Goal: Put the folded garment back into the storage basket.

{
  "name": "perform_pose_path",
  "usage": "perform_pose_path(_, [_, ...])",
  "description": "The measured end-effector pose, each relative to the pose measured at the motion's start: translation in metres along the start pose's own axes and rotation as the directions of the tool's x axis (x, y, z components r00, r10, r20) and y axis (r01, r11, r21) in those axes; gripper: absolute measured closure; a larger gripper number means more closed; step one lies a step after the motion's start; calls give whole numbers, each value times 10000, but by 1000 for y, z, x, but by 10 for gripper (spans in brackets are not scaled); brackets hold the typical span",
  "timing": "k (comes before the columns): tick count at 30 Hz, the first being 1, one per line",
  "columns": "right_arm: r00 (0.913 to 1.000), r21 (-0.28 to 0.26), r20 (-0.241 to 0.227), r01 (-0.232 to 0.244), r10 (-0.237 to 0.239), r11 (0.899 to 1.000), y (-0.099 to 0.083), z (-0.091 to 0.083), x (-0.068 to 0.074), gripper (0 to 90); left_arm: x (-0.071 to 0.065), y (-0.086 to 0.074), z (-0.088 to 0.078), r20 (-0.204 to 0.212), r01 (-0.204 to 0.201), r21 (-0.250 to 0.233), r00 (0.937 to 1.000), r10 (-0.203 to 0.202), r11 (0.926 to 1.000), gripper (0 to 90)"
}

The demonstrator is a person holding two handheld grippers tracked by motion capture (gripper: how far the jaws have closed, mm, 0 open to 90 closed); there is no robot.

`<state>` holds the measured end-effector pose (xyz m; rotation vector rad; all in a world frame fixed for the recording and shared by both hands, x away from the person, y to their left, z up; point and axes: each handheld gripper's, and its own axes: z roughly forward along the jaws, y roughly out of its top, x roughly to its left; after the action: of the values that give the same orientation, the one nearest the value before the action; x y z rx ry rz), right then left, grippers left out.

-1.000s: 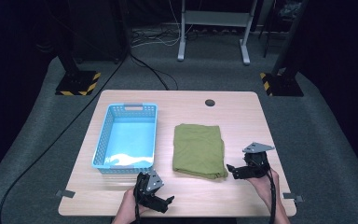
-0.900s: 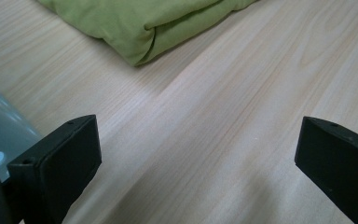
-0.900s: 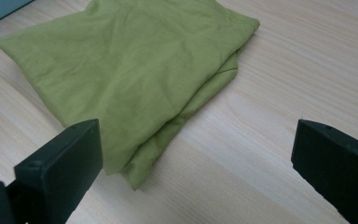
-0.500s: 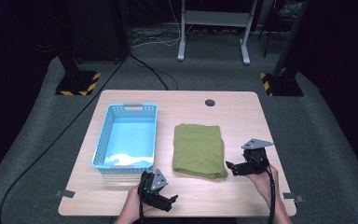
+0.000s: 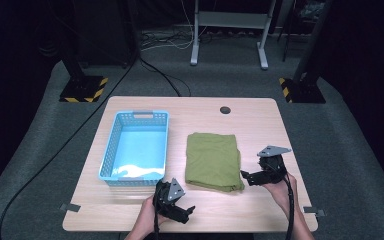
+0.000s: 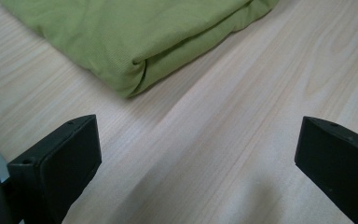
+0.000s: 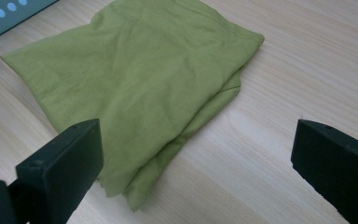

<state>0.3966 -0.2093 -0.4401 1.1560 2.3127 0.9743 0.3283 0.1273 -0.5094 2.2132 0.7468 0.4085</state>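
Observation:
A folded green cloth (image 5: 213, 161) lies flat on the wooden table (image 5: 260, 125), right of a light blue basket (image 5: 137, 145) with nothing in it. My left gripper (image 5: 186, 212) is open near the table's front edge, just left of the cloth's near corner. In the left gripper view the cloth's folded corner (image 6: 135, 32) lies ahead of the open left gripper (image 6: 198, 140), apart from it. My right gripper (image 5: 246, 176) is open at the cloth's near right corner and points left at it. In the right gripper view the cloth (image 7: 140, 79) spreads ahead of the wide-set right gripper (image 7: 198, 135).
A dark round grommet (image 5: 225, 109) sits in the table near its far edge. Black stands with striped bases (image 5: 82, 89) and a white frame (image 5: 227, 35) stand on the grey floor beyond. Cables trail from both grippers toward the person.
My left gripper has shifted a little to the right, toward the cloth's near corner. The right gripper has hardly moved; both stay open.

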Motion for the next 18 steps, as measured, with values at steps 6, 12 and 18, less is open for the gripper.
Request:
perform_pose_path(6, [10000,64,-63,-5,6,10000,4,4,-2,16,1,2,3,-50,-27,-37,10000,27,10000,2])
perform_pose_path(12, [10000,159,-61,8,-7,9999,7,6,-2,17,1,7,7,-27,-6,-89,10000,6,10000,2])
perform_pose_path(18, [9999,177,-70,77,-76,9998,13,7,-2,18,1,11,10,-40,-23,-141,10000,23,9999,2])
